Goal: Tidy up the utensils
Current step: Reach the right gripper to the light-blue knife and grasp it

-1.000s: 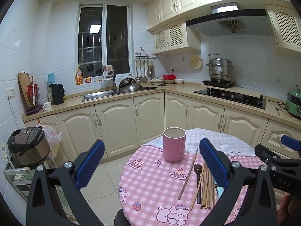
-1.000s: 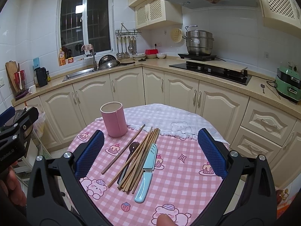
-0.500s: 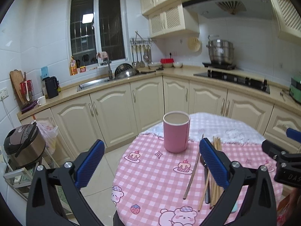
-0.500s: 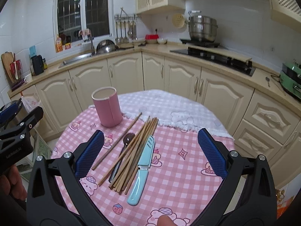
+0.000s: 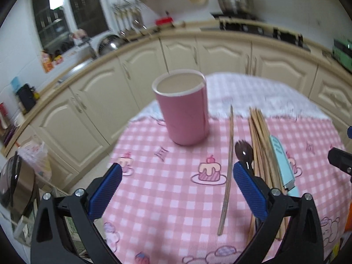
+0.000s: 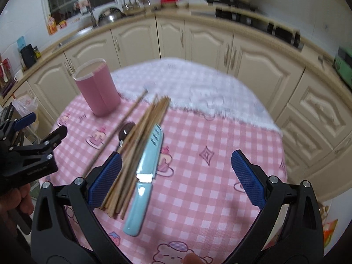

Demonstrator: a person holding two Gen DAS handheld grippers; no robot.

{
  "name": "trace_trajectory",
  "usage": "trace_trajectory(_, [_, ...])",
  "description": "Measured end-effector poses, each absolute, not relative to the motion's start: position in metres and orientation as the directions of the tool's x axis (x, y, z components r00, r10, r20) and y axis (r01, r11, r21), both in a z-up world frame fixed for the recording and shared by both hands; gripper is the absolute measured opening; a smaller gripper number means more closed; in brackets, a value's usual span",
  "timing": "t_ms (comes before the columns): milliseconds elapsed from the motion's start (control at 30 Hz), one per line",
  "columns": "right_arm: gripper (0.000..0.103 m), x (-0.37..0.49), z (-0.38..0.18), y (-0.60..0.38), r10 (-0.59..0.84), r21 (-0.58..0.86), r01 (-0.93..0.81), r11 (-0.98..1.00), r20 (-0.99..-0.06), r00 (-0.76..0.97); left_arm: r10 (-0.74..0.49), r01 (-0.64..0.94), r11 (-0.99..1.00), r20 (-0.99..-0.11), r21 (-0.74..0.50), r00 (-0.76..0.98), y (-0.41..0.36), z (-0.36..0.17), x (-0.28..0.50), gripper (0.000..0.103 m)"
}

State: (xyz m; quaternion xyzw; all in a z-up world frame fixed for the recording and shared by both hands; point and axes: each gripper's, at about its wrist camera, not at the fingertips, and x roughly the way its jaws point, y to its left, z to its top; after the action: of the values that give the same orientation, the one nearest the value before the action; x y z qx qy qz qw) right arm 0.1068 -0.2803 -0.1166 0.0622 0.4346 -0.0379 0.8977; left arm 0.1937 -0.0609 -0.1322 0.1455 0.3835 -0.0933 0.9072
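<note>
Both grippers have dropped closer to the chopsticks (image 6: 140, 145), fingers spread.

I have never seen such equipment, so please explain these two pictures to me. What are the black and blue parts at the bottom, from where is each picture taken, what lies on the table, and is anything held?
No robot is here. A person holds two hand tools, each a two-finger gripper with a wide-angle camera that looks along its fingers. One picture comes from the left gripper, the other from the right gripper. The blue parts are the finger pads.

On the round table with a pink checked cloth stand a pink cup and lie a bundle of wooden chopsticks, one separate chopstick, a dark spoon and a light blue knife.

Both grippers are open and hold nothing.
</note>
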Motion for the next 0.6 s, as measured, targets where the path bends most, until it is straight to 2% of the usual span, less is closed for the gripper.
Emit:
trace_trajectory(333, [0.097,0.126,-0.160,-0.282,0.016,0.057,0.075,0.996,-0.887,0.462,-0.039,0.408,0.882,-0.825,0.236,0.563,-0.097,-0.181,0.243,0.099])
trace_trajectory(600, [0.094,0.131,-0.179,-0.260,0.053,0.059,0.003,0.998,-0.915,0.399,-0.016,0.442,0.858,-0.845,0.263,0.534,-0.105,-0.194,0.256,0.099])
